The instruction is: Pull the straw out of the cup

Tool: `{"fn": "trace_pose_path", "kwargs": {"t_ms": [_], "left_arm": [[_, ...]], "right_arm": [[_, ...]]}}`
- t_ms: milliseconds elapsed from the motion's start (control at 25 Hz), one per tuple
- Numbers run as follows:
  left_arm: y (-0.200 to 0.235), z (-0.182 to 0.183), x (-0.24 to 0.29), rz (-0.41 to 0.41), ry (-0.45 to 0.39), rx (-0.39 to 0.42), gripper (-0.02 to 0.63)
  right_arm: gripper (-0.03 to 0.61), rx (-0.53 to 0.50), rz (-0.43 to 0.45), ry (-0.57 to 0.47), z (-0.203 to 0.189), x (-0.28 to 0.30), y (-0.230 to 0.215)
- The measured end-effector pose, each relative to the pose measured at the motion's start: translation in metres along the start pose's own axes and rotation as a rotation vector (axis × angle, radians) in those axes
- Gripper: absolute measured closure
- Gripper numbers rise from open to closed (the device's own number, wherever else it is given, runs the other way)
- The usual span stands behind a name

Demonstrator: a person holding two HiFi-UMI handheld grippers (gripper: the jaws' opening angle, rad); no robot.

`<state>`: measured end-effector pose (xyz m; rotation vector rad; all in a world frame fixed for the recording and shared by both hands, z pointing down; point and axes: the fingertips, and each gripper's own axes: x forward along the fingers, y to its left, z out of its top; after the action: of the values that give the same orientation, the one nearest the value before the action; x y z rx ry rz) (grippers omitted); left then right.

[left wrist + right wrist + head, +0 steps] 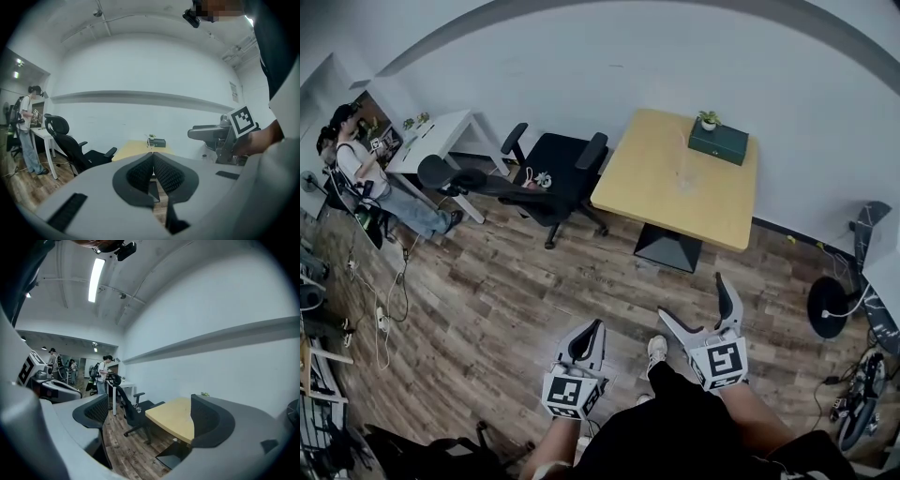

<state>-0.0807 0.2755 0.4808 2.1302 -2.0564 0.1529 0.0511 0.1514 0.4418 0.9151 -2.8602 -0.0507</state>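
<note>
A yellow table point(675, 192) stands across the wooden floor by the white wall. A small clear cup point(683, 178) stands on it, too small and faint to make out its straw. In the left gripper view the cup point(151, 140) shows far ahead beside a dark green box point(160, 142). My left gripper point(596, 326) is held low over the floor, far from the table, with its jaws shut and nothing between them. My right gripper point(692, 298) is beside it, jaws wide open and empty. In the right gripper view the table point(176, 417) lies between the open fingers point(96, 411).
The dark green box point(719, 142) with a small plant sits at the table's back right. A black office chair point(560, 174) stands left of the table. Further left are a white desk point(441, 137) and a person point(358, 165). A floor fan point(831, 306) and cables lie at the right.
</note>
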Motion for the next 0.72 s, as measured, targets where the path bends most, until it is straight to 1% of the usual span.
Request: {"fn": "trace_pose_path", "kwargs": {"t_ms": [160,480,720], "left_arm": [[0.015,0.012,0.036,0.001,-0.002,0.001,0.594],[0.035,0.027,0.110,-0.013,0.019,0.009,0.595],[0.046,0.039,0.161,-0.019,0.019,0.012,0.595]], "right_arm": [[0.025,0.005,0.006,0.004,-0.001,0.035,-0.025],[0.025,0.046,-0.024,0.004,0.005,0.099,-0.080],[0.025,0.042,0.000,0.014,0.005,0.139,-0.106]]}}
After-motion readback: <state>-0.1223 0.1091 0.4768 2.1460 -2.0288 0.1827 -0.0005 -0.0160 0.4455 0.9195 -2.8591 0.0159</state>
